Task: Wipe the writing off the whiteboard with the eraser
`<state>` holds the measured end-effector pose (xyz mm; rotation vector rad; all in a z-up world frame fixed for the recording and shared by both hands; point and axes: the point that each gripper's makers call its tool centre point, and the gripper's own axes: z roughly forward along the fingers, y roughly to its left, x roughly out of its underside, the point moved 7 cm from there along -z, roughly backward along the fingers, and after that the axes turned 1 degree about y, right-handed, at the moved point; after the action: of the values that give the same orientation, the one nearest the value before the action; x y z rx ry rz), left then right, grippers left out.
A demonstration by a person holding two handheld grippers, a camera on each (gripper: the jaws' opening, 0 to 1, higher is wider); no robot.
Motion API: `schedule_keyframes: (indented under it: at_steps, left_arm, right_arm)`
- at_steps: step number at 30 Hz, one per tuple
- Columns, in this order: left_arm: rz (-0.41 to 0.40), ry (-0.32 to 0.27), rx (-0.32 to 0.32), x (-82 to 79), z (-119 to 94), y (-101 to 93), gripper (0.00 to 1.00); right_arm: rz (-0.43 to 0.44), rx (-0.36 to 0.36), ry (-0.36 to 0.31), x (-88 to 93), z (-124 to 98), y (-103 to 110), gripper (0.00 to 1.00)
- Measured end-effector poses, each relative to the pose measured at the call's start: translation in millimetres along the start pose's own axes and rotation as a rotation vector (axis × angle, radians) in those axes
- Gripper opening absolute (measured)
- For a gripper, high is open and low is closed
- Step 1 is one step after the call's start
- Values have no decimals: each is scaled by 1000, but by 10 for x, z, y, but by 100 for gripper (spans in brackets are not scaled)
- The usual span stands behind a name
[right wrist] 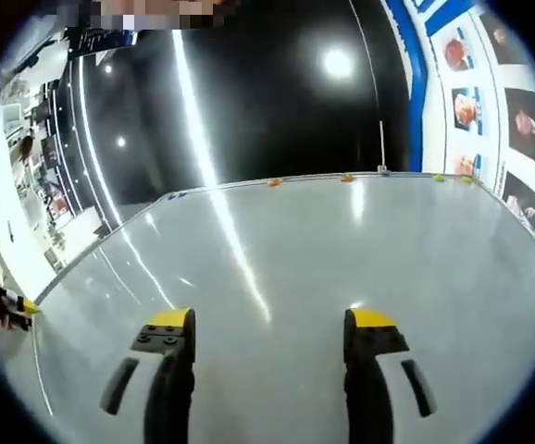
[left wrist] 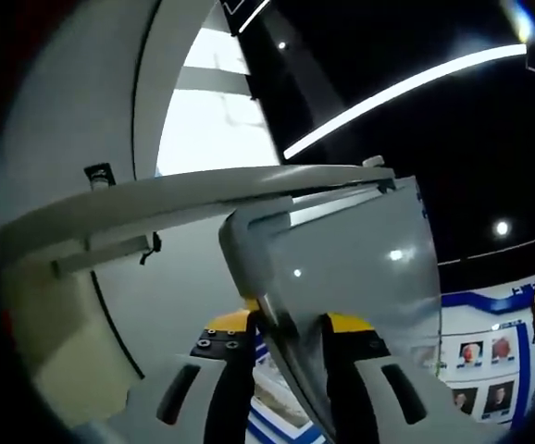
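We see the whiteboard point(right wrist: 342, 268) spread wide ahead of the right gripper point(right wrist: 272, 338), a glossy pale grey surface streaked with long reflections of ceiling lights. Its thin frame edge runs across beyond the jaw tips, dotted with small orange and yellow magnets. No writing is legible on the part we see. In the left gripper view we see the board's corner point(left wrist: 360, 268) edge-on, clamped between the jaws of the left gripper point(left wrist: 291, 328) and rising away from them, tilted.

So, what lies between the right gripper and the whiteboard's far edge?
Bare whiteboard surface with light streaks, no writing visible, seen in the right gripper view.
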<state>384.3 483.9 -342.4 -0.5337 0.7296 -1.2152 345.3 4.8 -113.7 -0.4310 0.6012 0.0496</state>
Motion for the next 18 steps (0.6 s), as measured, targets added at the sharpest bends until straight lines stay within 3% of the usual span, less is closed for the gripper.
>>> schedule_keyframes:
  at_steps: [12,18]
  left_arm:
    - [-15,29,0,-1,21,-2,31]
    - [-13,36,15,86,14,-82,31]
  right_arm:
    - [-56,-78,-4,61,-24,157,58]
    - [-86,-80,-5,57,-62,188,56]
